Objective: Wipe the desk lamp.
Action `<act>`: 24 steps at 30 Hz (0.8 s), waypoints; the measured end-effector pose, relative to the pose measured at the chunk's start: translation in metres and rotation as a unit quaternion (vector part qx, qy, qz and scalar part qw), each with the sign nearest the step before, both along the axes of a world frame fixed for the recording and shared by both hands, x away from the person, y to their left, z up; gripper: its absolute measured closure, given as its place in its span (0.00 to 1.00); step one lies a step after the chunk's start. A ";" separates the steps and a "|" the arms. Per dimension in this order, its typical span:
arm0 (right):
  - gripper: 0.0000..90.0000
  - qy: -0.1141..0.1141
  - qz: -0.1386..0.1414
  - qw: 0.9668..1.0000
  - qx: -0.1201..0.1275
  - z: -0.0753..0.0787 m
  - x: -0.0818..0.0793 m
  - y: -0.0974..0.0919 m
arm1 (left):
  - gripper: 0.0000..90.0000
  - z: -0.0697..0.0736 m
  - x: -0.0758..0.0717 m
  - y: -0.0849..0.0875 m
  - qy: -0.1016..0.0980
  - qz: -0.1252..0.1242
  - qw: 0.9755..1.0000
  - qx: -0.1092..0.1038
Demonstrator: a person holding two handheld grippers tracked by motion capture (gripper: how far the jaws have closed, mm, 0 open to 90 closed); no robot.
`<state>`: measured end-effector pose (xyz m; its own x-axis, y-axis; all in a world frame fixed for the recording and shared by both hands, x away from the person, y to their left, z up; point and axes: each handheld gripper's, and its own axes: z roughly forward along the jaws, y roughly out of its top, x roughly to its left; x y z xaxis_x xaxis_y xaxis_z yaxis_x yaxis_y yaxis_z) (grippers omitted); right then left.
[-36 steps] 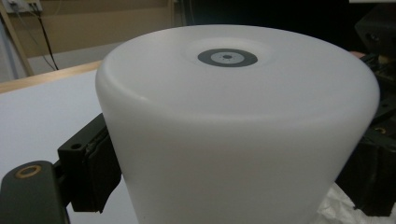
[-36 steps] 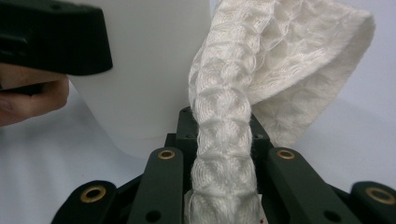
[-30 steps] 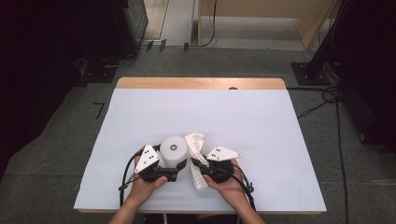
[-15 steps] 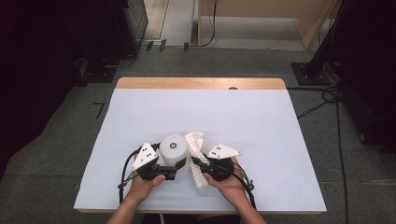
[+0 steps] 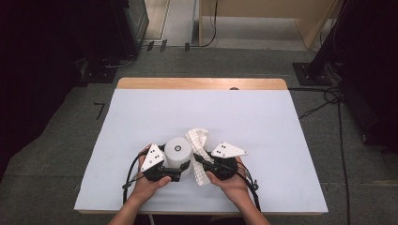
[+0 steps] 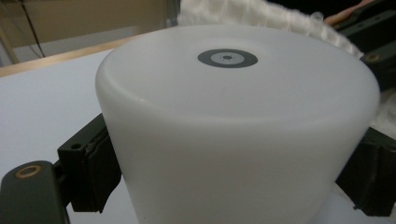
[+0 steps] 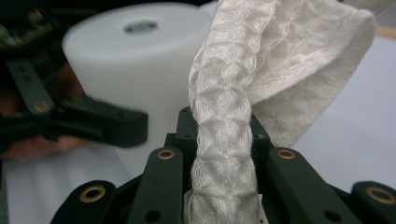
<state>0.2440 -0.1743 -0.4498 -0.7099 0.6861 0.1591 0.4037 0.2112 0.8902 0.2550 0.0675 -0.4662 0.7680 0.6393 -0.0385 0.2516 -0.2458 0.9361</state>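
White cup (image 6: 233,130) between left hand-held gripper (image 5: 165,172) jaws

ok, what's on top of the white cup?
The white cup stands upside down; its flat upturned base carries only a small grey ring mark. The white cloth rises beside and behind it, not on it. What is under the cup is hidden.

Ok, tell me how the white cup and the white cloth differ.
The cup is smooth and rigid, standing upside down; the cloth is waffle-textured and limp, bunched into a strip. The left gripper clamps the cup's sides; the right gripper pinches the cloth. Both are white.
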 end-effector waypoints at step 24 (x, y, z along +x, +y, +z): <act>0.82 0.027 -0.027 0.999 -0.005 -0.015 0.008 -0.012 | 0.10 -0.004 -0.021 -0.022 -0.006 0.116 0.992 0.040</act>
<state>0.2522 -0.1867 -0.4650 -0.6619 0.7256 0.1880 0.4618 0.1972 0.8648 0.2345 0.0456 -0.4707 0.5996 0.7998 0.0280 0.2997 -0.2568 0.9188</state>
